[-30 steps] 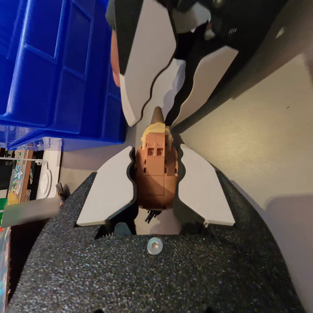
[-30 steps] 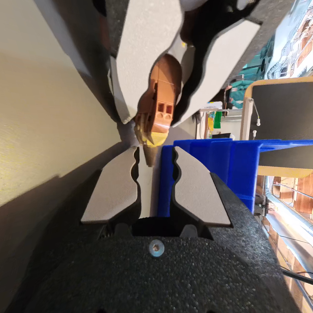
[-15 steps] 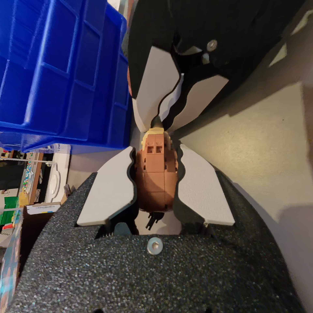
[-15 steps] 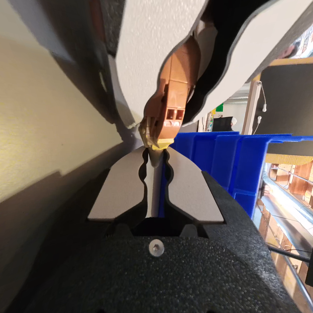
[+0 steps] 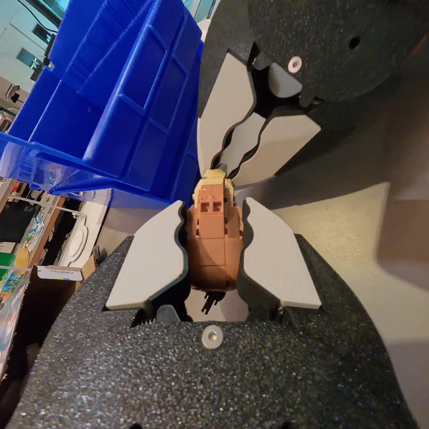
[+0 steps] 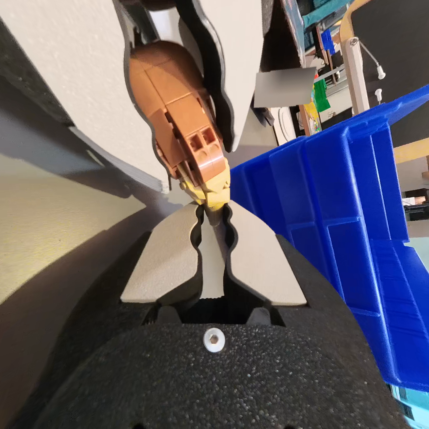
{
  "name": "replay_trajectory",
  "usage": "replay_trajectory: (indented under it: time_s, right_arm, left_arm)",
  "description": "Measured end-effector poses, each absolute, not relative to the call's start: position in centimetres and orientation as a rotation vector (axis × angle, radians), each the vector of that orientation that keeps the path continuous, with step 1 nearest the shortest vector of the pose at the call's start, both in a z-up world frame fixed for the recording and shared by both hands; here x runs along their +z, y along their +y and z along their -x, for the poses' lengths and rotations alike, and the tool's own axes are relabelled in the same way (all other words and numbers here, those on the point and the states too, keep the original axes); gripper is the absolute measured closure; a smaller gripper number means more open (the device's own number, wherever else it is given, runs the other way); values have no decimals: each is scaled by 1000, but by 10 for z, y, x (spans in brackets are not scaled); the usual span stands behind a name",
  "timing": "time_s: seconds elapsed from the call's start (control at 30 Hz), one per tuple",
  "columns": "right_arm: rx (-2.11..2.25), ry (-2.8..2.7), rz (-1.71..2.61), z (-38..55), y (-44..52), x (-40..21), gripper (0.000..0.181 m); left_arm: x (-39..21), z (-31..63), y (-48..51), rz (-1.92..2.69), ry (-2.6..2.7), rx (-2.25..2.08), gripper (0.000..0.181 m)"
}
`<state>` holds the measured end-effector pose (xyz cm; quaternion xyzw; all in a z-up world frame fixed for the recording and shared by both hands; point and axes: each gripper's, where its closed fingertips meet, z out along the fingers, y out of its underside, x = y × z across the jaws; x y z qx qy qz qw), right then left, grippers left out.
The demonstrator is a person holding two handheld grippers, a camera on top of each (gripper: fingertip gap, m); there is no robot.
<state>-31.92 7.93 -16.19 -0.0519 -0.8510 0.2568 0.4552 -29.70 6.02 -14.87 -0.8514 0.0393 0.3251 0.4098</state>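
My left gripper (image 5: 213, 204) is shut on a brown brick-built model (image 5: 213, 250), gripping its rounded body from both sides. The model has a tan end (image 5: 214, 176) and a small dark tip (image 5: 221, 166) pointing away. My right gripper (image 6: 213, 211) faces it head-on and is shut on that dark tip (image 6: 214, 220); its fingertips touch the tan end (image 6: 216, 195). In the right wrist view the brown model (image 6: 171, 92) sits between the left gripper's fingers (image 6: 92, 69). In the left wrist view the right gripper (image 5: 222, 169) is just beyond the model.
A blue plastic bin (image 5: 104, 104) stands close beside both grippers, also seen in the right wrist view (image 6: 336, 209). A pale table surface (image 5: 336, 232) lies on the other side. A cardboard box (image 5: 60, 274) and cluttered shelves are in the background. Less than 4 cm separates the two grippers' tips.
The right gripper has moved in toward the model and its fingers have closed from wide apart onto the dark tip. The left gripper keeps its hold on the brown body.
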Motion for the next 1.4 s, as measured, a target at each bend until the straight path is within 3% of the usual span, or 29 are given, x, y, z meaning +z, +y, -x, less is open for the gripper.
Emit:
replay_trajectory:
  time_s: [0.4,0.63,0.7,0.83,1.4]
  right_arm:
    - [1163,-2171,112,305,67,-138,165]
    - [1404,-2042,128,299,66,-107,165]
    - [1348,-1972,117,303,71,-101,165]
    - [879,-1773,-11,317,83,-99,165]
    - [416,-1394,-312,293,67,-78,166]
  left_arm:
    - [-181,298,49,2312,71,598,135]
    - [-136,292,55,2045,-62,377,136]
    - [-115,286,57,1922,-93,284,138]
    - [-83,272,62,1716,-134,126,158]
    - [-90,269,70,1721,-192,147,165]
